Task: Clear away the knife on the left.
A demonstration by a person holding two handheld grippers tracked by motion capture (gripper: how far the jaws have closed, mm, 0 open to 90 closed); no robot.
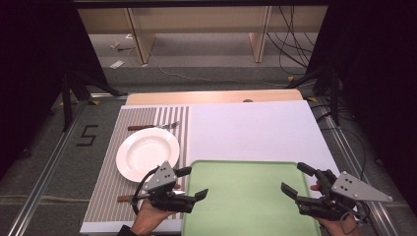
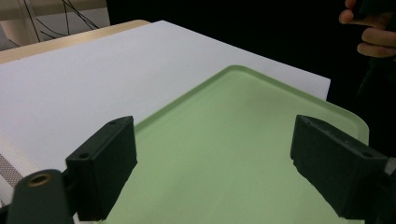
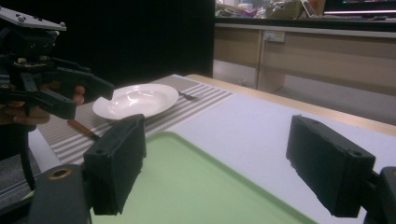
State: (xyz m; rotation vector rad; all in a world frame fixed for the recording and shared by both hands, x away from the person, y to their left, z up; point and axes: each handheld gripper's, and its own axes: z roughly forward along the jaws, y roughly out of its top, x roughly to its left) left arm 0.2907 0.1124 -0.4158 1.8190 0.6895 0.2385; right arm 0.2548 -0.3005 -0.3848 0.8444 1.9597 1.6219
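A pale green tray point(image 1: 246, 169) lies empty at the front of the white table. My left gripper point(image 1: 195, 182) hovers over the tray's left edge, jaws open and nothing between them. In the left gripper view my left gripper point(image 2: 219, 158) looks across the tray's rim point(image 2: 196, 91). My right gripper point(image 1: 293, 178) hangs over the tray's right edge, also open and empty. From the right gripper view my right gripper point(image 3: 219, 163) faces the left gripper point(image 3: 91, 99) across the tray point(image 3: 187, 140).
A striped placemat point(image 1: 105, 196) at the left carries a white plate point(image 1: 147, 152), a fork point(image 1: 164, 126) beyond it and a wooden-handled knife point(image 1: 125, 198) near the front edge. Bare white tabletop point(image 1: 251, 128) stretches behind the tray.
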